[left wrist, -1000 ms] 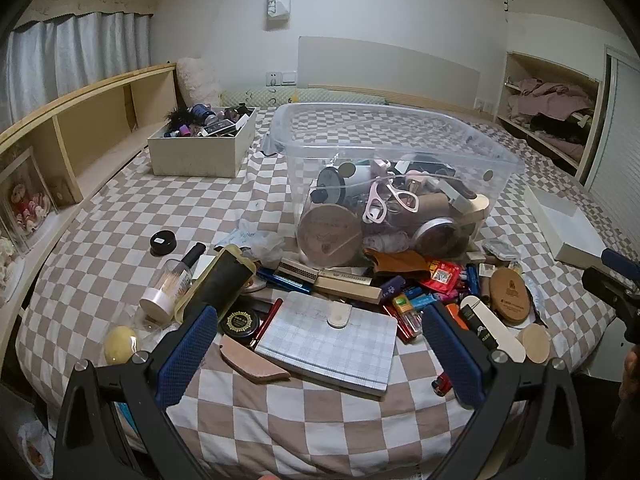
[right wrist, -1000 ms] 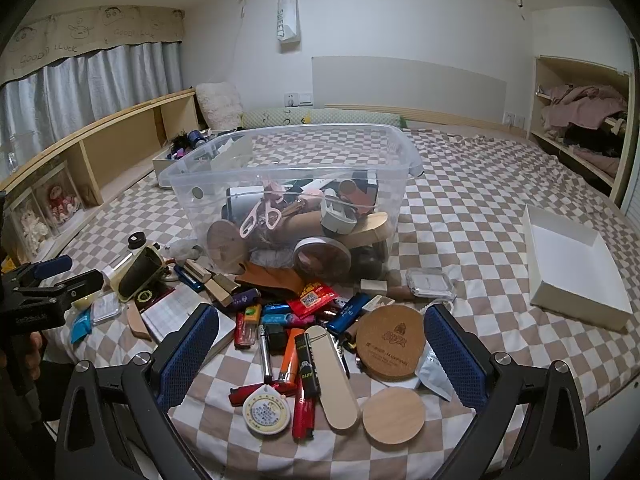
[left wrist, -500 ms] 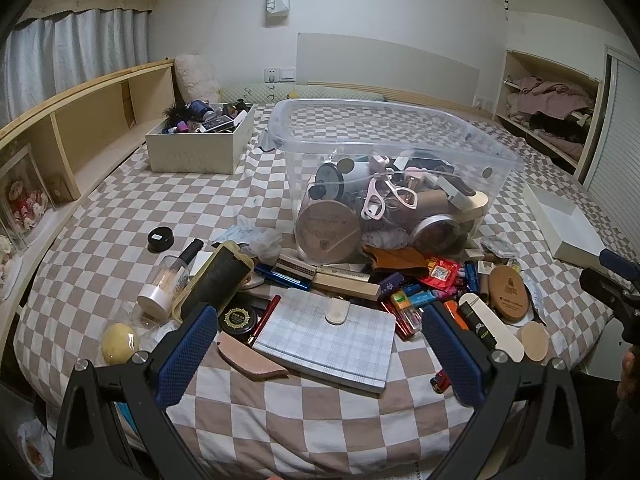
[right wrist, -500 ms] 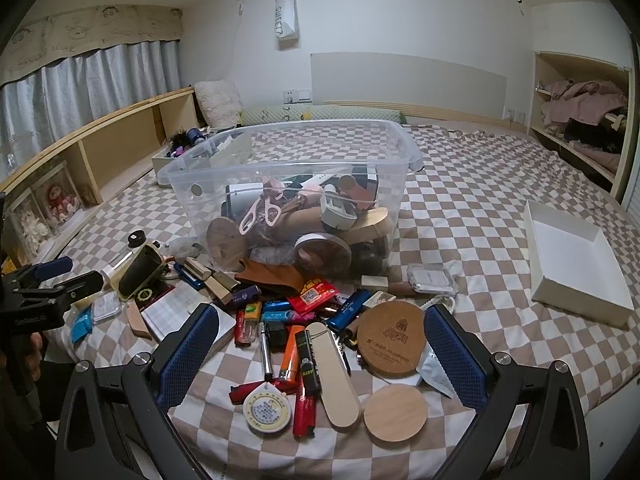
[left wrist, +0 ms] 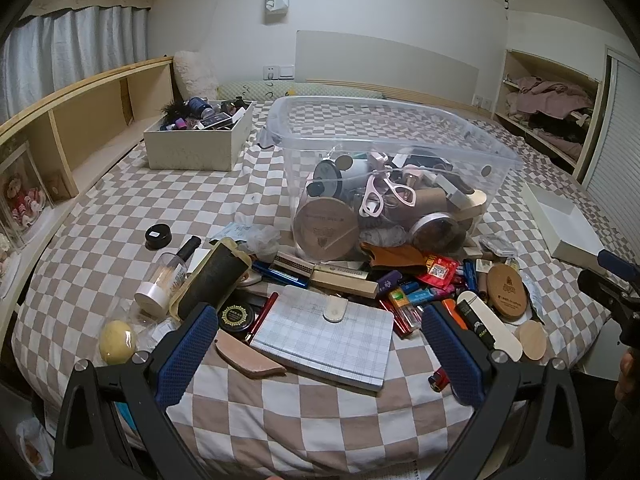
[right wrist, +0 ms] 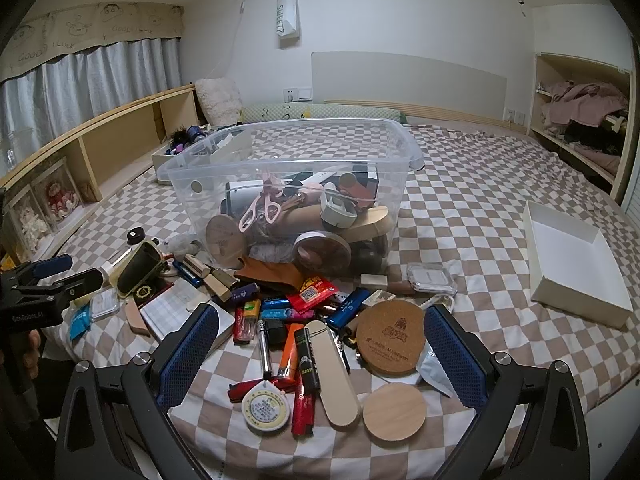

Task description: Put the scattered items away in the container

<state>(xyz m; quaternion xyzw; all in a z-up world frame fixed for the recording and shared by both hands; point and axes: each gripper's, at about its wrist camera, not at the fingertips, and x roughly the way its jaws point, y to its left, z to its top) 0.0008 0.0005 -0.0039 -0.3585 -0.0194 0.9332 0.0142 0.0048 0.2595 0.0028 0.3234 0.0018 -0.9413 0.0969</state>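
Nearest to each camera, both tools stand with their blue pads spread wide and hold nothing: the left tool [left wrist: 320, 354] hangs over the checked notebook [left wrist: 326, 334], and the right tool [right wrist: 320, 354] hangs over the wooden disc [right wrist: 394, 410] and the round tape measure [right wrist: 264, 404] at the near edge of the bed [right wrist: 480, 208].

Compared with one second ago almost nothing has changed. Both views have only crept a little nearer to the pile, and no item has been lifted or shifted. It seems that the person is at the start of a new pick and is choosing a target, so the task has not advanced in this short time.

Just behind the tools lies the scattered heap: lighters [right wrist: 288, 350], a cork coaster [right wrist: 390, 340], a black tube case [left wrist: 212, 280] and a small bottle [left wrist: 164, 280] on the left side. They are touching or overlapping, so a clean grip on a single one may be difficult.

Farther back stands the clear plastic container [left wrist: 384, 120], already partly filled, with pink scissors [left wrist: 380, 196] visible through its wall. Beyond it are a white box of cosmetics [left wrist: 192, 148] and the headboard.
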